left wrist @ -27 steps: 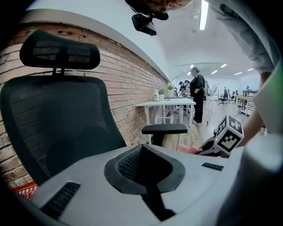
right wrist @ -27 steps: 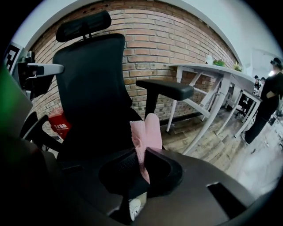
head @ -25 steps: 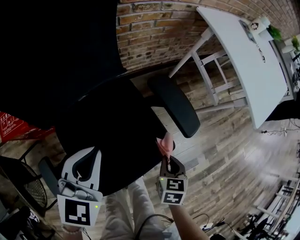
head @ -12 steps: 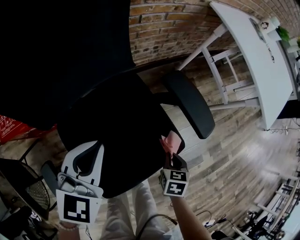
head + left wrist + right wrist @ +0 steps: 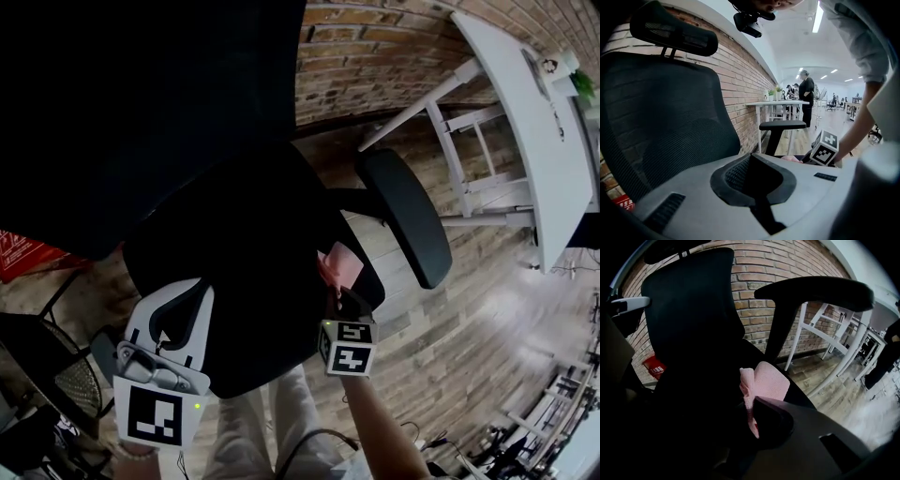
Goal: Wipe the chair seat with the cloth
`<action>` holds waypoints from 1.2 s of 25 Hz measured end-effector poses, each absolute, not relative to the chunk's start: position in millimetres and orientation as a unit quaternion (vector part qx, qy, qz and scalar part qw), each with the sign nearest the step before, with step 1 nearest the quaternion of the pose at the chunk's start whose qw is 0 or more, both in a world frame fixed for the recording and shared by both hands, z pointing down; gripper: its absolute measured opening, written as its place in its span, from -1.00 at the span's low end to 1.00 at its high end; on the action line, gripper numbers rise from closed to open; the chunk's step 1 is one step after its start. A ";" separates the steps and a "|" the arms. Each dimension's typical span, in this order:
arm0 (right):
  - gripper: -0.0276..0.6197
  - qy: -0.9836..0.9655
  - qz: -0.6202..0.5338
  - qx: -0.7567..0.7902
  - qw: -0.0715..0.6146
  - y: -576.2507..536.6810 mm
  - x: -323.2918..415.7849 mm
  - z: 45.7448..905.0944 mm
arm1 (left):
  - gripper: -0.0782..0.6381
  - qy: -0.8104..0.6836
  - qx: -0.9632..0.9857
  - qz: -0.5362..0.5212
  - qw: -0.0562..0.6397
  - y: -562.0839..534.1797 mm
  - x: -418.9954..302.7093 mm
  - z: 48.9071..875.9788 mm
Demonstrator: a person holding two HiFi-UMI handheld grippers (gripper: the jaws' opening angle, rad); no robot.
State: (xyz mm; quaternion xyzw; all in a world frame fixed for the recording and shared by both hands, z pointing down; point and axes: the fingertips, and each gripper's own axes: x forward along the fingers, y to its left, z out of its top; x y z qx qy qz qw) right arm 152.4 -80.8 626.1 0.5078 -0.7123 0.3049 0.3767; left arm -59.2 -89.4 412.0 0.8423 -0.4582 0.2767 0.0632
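Brick wall [image 5: 375,47] behind; right gripper [image 5: 336,298] clamps pink cloth [image 5: 342,265] at chair seat [image 5: 244,272] edge; left gripper [image 5: 176,298] closed, empty.

The head view is dim, the black chair [image 5: 234,281] nearly featureless, while bright ceiling strips [image 5: 818,16] light the left gripper view, and fisheye bending darkens every corner.

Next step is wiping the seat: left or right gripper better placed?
Right. The right gripper is shut on the pink cloth at the edge of the chair seat; the left gripper is shut and holds nothing.
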 end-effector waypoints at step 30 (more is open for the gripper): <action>-0.74 -0.788 0.181 0.398 0.433 -237.0 14.5 652.8 | -0.73 -0.510 0.818 0.251 0.084 -107.6 -132.6 422.7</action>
